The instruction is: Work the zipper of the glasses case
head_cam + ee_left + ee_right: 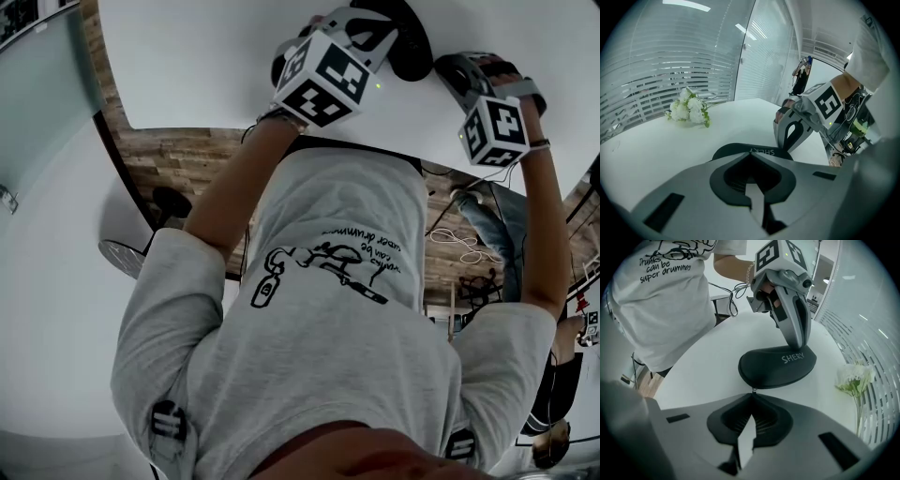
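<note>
My right fingers (717,425) are closed tight on the pull (753,390) at the near rim of the case (777,365). The case lies flat mid-frame on the white counter (701,376). My left fingers (795,329) are closed too, holding nothing, and their tips press down on the case's upper right end, beside its lettering. The counter's curved edge runs down the left of the right gripper view, with my shirt (661,301) just beyond it. Bare counter lies open between that edge and the case. White flowers (855,377) lie at right, apart from the case. In the left gripper view they sit at upper left, across open counter.
</note>
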Demonstrator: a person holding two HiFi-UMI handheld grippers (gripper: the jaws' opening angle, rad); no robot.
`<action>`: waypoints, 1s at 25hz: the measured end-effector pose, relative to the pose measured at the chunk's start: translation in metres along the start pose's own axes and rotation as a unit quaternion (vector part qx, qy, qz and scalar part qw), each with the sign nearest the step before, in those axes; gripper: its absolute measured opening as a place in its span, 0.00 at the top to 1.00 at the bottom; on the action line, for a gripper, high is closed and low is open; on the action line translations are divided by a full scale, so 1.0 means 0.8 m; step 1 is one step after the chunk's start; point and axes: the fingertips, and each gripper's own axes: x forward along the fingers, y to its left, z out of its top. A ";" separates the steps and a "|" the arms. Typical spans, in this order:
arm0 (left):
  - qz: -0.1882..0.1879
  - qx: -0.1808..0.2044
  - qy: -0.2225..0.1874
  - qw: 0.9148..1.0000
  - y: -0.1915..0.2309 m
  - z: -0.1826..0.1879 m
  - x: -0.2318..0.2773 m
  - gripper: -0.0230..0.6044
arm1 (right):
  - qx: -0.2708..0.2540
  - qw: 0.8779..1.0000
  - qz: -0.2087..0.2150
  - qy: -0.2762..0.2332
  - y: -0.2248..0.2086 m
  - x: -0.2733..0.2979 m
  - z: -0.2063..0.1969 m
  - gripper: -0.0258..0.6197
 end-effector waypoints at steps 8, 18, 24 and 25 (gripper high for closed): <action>-0.019 0.007 -0.007 1.000 -0.001 0.020 -0.003 0.93 | -0.014 0.997 -0.073 0.037 -0.047 -0.008 -0.027 0.96; -0.001 0.063 0.021 0.998 0.011 0.029 0.036 0.93 | -0.006 0.992 -0.115 0.055 -0.082 0.000 -0.052 0.96; -0.006 0.070 0.017 0.997 -0.005 0.040 0.015 0.93 | 0.034 0.993 -0.101 0.054 -0.050 -0.029 -0.038 0.96; -0.005 0.070 0.018 0.997 -0.001 0.041 0.016 0.93 | 0.042 0.993 -0.098 0.053 -0.050 -0.029 -0.039 0.96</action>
